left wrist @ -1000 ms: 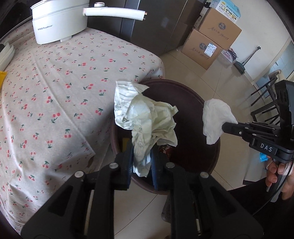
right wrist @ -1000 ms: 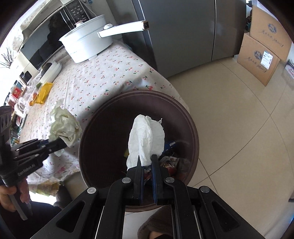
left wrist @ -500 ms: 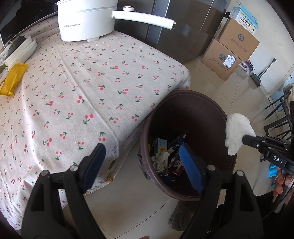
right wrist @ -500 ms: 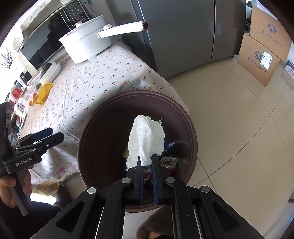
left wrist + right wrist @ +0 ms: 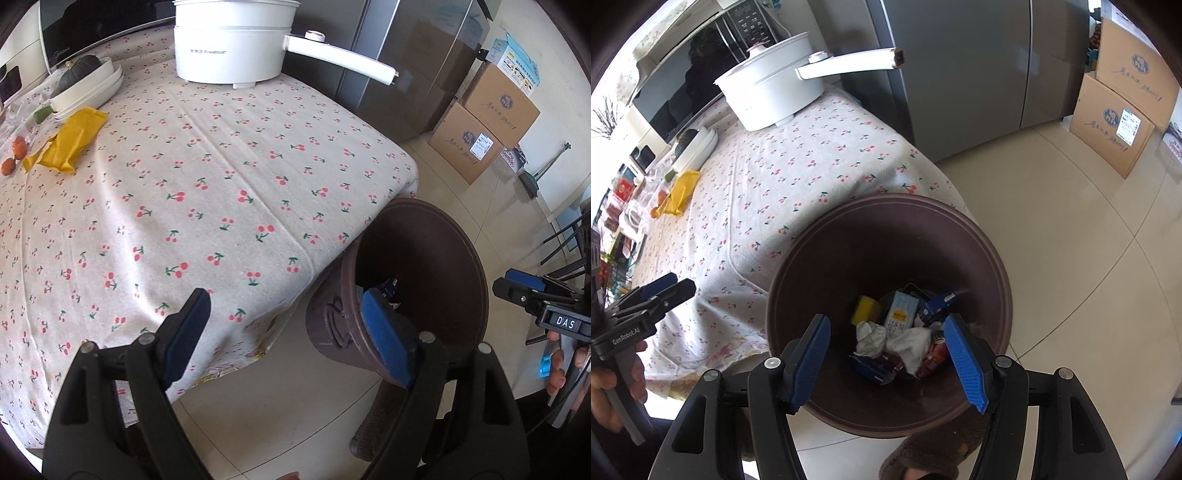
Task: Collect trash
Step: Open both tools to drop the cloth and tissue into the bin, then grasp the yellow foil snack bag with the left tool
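The right gripper [image 5: 890,350], blue ribbed pads spread wide and empty, hangs over the round brown plastic bin [image 5: 993,266], mouth upward, where crumpled white tissues [image 5: 908,341] lie among glossy wrappers. The left gripper [image 5: 284,334], marked "GenRobot.AI", gapes empty beside the cherry-print tablecloth [image 5: 207,192]; beyond, a white "Royalstar" pot [image 5: 232,48].

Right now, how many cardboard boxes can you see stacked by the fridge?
2 plain ones: the lower box on the floor beside the fridge, and the upper box on top of it. A smaller blue printed box sits above those; more may be hidden.
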`<state>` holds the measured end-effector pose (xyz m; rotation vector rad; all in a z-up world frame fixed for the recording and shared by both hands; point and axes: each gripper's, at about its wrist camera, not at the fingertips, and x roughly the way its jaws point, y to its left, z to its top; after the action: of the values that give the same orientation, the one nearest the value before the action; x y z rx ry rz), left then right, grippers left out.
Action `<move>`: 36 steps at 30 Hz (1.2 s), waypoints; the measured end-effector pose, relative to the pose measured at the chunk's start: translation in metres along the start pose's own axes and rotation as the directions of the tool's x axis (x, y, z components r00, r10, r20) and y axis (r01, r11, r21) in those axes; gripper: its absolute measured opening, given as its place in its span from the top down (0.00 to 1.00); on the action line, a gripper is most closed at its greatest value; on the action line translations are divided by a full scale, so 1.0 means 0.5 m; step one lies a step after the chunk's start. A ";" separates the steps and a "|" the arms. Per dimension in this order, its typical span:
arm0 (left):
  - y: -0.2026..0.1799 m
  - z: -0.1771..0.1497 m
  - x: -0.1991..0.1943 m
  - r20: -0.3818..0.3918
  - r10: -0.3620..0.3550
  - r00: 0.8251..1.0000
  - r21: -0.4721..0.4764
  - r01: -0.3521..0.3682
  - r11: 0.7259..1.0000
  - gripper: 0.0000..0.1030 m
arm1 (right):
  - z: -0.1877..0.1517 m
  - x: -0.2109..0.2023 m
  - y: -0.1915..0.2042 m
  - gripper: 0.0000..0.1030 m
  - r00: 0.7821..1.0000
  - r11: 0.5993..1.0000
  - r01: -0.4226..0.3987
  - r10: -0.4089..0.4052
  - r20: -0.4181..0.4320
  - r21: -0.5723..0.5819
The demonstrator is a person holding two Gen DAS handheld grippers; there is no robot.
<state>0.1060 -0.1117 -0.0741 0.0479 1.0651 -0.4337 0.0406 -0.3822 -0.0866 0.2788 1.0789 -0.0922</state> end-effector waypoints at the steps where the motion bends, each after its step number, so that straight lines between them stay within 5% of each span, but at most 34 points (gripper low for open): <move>1: 0.010 -0.001 -0.006 0.004 0.004 1.000 -0.010 -0.004 1.000 0.18 | 0.002 0.001 0.007 0.33 1.000 1.000 -0.002 0.002 0.000 -0.005; 12: 0.138 -0.024 -0.060 0.028 0.095 0.995 -0.133 -0.091 0.987 0.08 | 0.036 0.012 0.124 0.21 1.000 0.996 -0.021 0.021 0.002 -0.092; 22: 0.264 -0.029 -0.110 0.066 0.181 0.981 -0.282 -0.156 0.947 0.06 | 0.081 0.030 0.272 0.18 0.999 0.983 -0.036 0.038 0.006 -0.182; 29: 0.369 0.012 -0.121 0.050 0.290 0.956 -0.289 -0.264 0.920 0.06 | 0.124 0.062 0.384 0.18 0.998 0.967 -0.058 0.061 0.003 -0.248; 36: 0.457 0.095 -0.062 0.013 0.323 0.946 -0.255 -0.309 0.916 0.06 | 0.163 0.114 0.448 0.18 0.998 0.962 -0.059 0.057 -0.014 -0.266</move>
<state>0.2170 0.0955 -0.0629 -0.0163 1.0282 -0.0046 0.1843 -0.1853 -0.0603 0.0682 1.0743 0.1064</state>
